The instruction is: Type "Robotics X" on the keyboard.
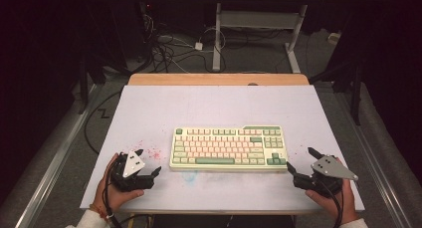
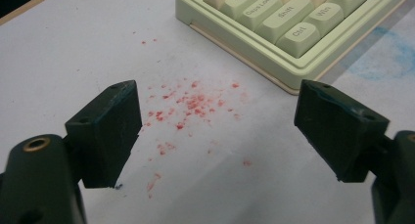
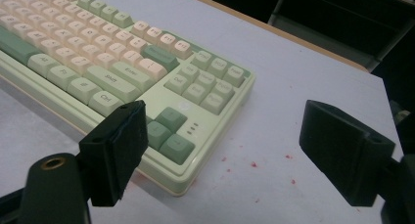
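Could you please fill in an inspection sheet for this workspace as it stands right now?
Surface: white table top, with red specks left of the keyboard, a few red specks at its right end, and a faint blue smudge in front of it.
Job's things: green and cream keyboard, lying flat mid-table, touched by neither gripper.
Clutter: nothing seen.
Grippers: left gripper open, near the keyboard's left end; right gripper open, near its right end; nothing between either pair of jaws.
Cables: tangle of cables on the floor beyond the table; one cable along its left side.
Surroundings: dark room, second desk frame behind.
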The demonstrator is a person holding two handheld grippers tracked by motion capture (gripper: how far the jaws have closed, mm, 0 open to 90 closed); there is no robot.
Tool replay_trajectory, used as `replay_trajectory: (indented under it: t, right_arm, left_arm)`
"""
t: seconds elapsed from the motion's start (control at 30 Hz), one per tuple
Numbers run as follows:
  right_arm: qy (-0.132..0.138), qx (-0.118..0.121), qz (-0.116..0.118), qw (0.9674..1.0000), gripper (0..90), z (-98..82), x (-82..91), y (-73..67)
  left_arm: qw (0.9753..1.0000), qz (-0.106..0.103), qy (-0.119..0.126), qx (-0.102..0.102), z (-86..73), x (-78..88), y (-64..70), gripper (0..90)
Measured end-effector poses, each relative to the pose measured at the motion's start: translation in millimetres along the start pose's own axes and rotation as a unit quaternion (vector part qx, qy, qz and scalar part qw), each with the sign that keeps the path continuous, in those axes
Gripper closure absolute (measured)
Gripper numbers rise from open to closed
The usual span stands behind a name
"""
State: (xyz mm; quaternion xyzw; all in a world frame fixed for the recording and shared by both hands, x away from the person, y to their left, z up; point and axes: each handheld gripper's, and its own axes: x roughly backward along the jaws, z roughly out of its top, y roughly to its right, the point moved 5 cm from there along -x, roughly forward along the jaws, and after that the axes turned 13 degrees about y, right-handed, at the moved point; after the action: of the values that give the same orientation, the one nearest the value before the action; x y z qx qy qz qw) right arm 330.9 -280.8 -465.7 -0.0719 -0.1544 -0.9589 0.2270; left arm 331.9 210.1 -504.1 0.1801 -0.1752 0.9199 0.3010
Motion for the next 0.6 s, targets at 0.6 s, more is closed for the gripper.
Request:
replay_trajectory:
  t: [0.6]
  right_arm:
    - [0.002, -0.014, 0.068, 0.9976, 33.1, 15.9, -8.5, -5.5]
  left_arm:
    - [1.0000, 0.006, 0.007, -0.001, 4.3, 5.3, 3.7, 16.5]
